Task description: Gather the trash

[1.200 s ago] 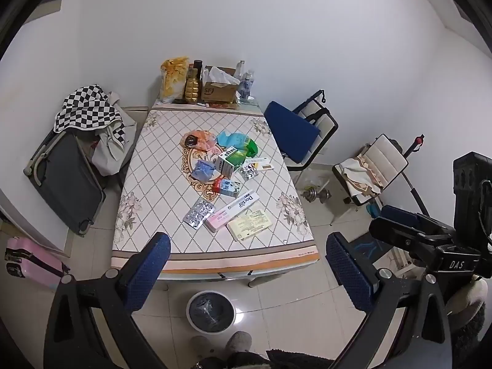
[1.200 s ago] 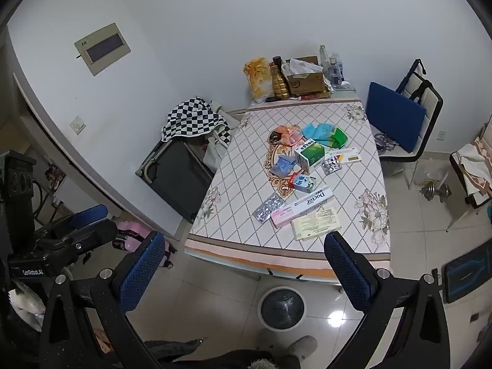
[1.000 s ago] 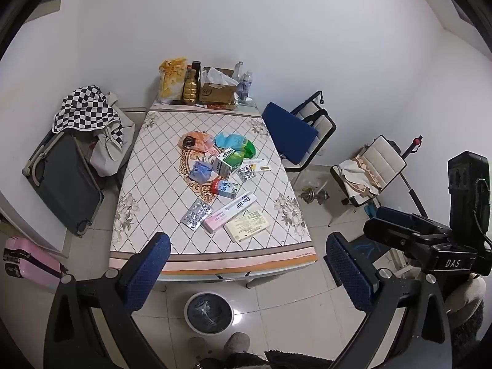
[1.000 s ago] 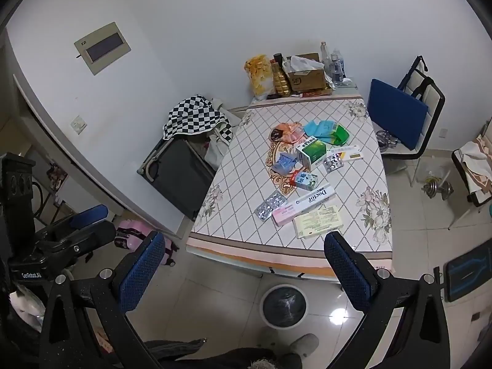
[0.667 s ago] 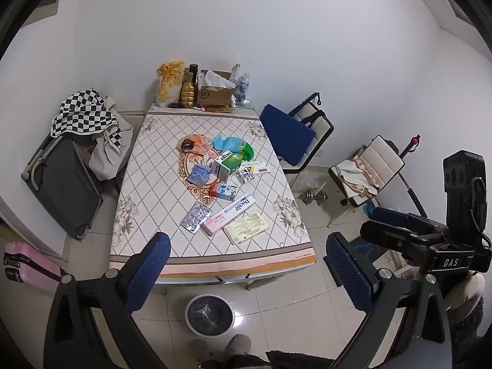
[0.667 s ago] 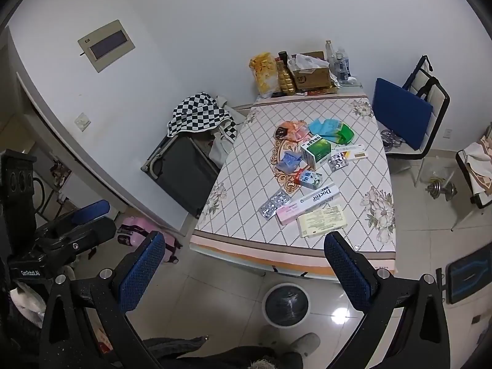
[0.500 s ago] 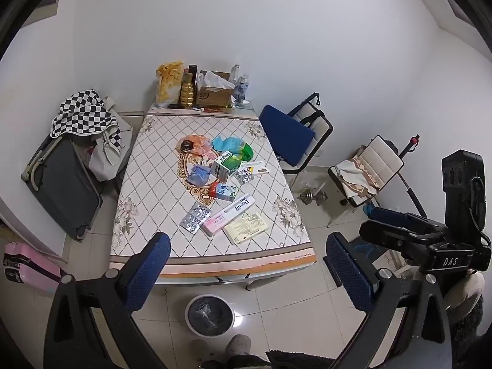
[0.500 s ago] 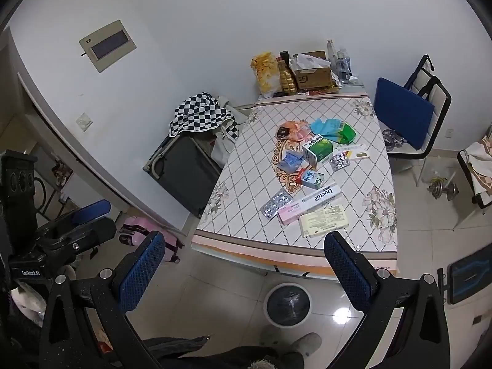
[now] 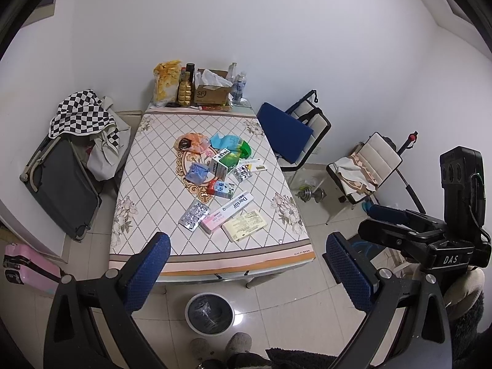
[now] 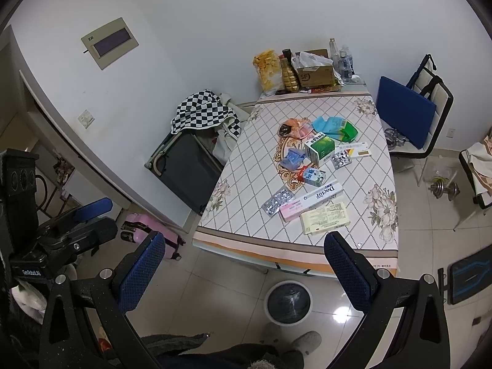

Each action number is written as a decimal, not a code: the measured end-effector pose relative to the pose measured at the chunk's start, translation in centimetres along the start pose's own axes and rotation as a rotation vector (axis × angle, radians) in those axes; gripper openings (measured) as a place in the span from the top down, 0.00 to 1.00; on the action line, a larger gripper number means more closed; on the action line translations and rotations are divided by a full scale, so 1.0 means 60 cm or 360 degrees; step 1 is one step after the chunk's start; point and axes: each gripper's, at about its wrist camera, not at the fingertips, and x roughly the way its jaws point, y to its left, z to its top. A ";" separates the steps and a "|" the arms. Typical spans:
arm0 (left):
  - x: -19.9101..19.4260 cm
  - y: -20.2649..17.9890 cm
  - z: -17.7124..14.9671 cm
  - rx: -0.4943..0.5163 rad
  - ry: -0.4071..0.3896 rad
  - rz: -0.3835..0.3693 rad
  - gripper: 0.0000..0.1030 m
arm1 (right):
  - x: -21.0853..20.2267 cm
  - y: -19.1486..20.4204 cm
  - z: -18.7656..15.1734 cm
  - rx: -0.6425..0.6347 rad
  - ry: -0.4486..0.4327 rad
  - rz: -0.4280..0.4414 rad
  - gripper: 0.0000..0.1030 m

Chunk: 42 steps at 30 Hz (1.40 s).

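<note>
Both grippers hover above the floor, well short of the table [image 9: 147, 184]. Left gripper [image 9: 246, 264]: jaws spread wide, empty. Right gripper [image 10: 243, 261]: jaws spread wide, empty. Trash lies mid-table: medicine boxes [image 9: 225, 163], blister packs [image 9: 193, 215], wrappers [image 9: 193, 142]. The trash bin [image 9: 210, 313] stands on the floor at the table's near edge.

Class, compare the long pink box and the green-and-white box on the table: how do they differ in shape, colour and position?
The pink box is long, slim and lies flat; the green-and-white box is short, blocky and stands taller. The pink box is pink and white, printed "Doctor"; the green-and-white box has a green face. The pink box lies nearer the table's front edge; the green-and-white box sits mid-table among wrappers. Both are closed cardboard packets.
</note>
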 end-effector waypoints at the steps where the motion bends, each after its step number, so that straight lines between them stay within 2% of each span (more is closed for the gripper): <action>1: -0.001 -0.001 0.002 0.0001 -0.0001 -0.0001 0.00 | 0.000 0.001 -0.001 -0.0001 0.0001 0.0002 0.00; 3: -0.003 -0.003 0.007 0.0003 -0.0001 -0.0002 0.00 | -0.001 0.003 -0.002 -0.0001 0.0002 0.0005 0.00; 4: 0.008 0.009 -0.015 -0.0001 -0.0008 0.0002 0.00 | 0.000 0.002 -0.001 -0.0002 0.0003 0.0004 0.00; 6: 0.008 0.008 -0.016 -0.0001 -0.0008 0.0001 0.00 | -0.001 0.006 -0.003 -0.0006 0.0003 0.0006 0.00; 42: 0.014 -0.005 -0.016 0.0022 -0.0001 -0.0022 0.00 | -0.007 0.027 0.001 -0.0017 0.0028 0.0033 0.00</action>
